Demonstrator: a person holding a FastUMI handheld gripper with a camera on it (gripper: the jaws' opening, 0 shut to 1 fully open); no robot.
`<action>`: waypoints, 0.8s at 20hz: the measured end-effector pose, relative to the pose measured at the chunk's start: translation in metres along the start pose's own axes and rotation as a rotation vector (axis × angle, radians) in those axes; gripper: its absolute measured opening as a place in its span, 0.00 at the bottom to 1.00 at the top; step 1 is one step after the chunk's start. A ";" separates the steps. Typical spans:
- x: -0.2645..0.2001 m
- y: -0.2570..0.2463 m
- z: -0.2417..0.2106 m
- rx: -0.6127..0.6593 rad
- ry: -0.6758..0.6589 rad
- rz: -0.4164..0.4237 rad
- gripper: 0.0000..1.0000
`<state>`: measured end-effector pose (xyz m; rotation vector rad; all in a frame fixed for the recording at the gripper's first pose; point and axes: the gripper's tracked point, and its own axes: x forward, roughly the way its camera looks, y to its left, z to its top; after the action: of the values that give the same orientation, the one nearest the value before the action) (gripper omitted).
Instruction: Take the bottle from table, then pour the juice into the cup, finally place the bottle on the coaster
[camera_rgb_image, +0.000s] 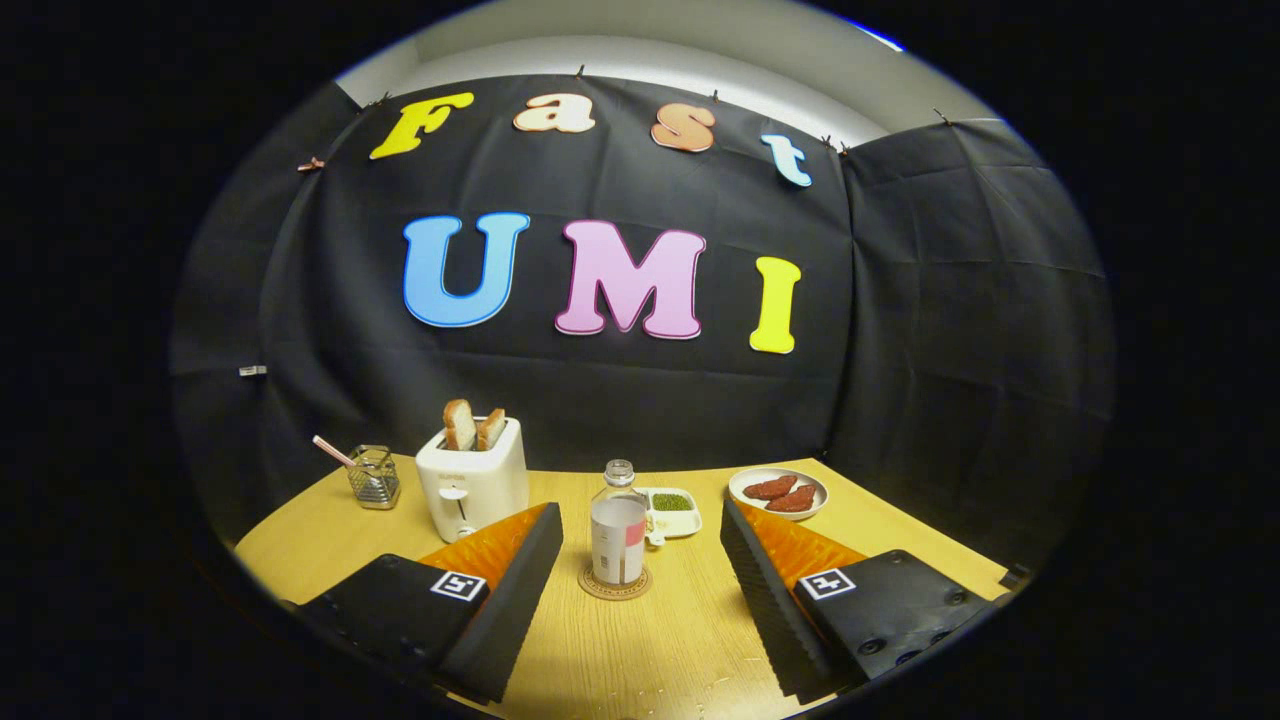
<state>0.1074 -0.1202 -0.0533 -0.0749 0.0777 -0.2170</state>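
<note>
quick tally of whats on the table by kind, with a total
bottle: 1, on the coaster
coaster: 1
toaster: 1
toast slices: 2
glass cup: 1
dish: 1
plate: 1
red pieces on the plate: 2
Total: 10
The hand-held gripper is open, bottle just ahead between its fingers.

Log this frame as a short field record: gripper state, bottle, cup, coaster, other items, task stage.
gripper: gripper open, fingers spread wide, holding nothing
bottle: bottle upright on the coaster, between and just ahead of the fingers, touched by neither
coaster: coaster round, under the bottle, on the wooden table
cup: glass cup with a straw, far side of the toaster
other: small dish with something green behind the bottle; plate with reddish-brown pieces
task stage: bottle stands on the coaster; whether juice was poured cannot be told
</note>
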 end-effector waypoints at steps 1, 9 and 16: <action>-0.016 0.003 0.011 -0.001 -0.021 0.021 0.97; -0.117 0.020 0.052 -0.039 -0.056 0.139 0.97; -0.159 0.025 0.058 -0.068 -0.102 0.236 0.97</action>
<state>-0.0372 -0.0573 0.0128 -0.1433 -0.0080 0.0255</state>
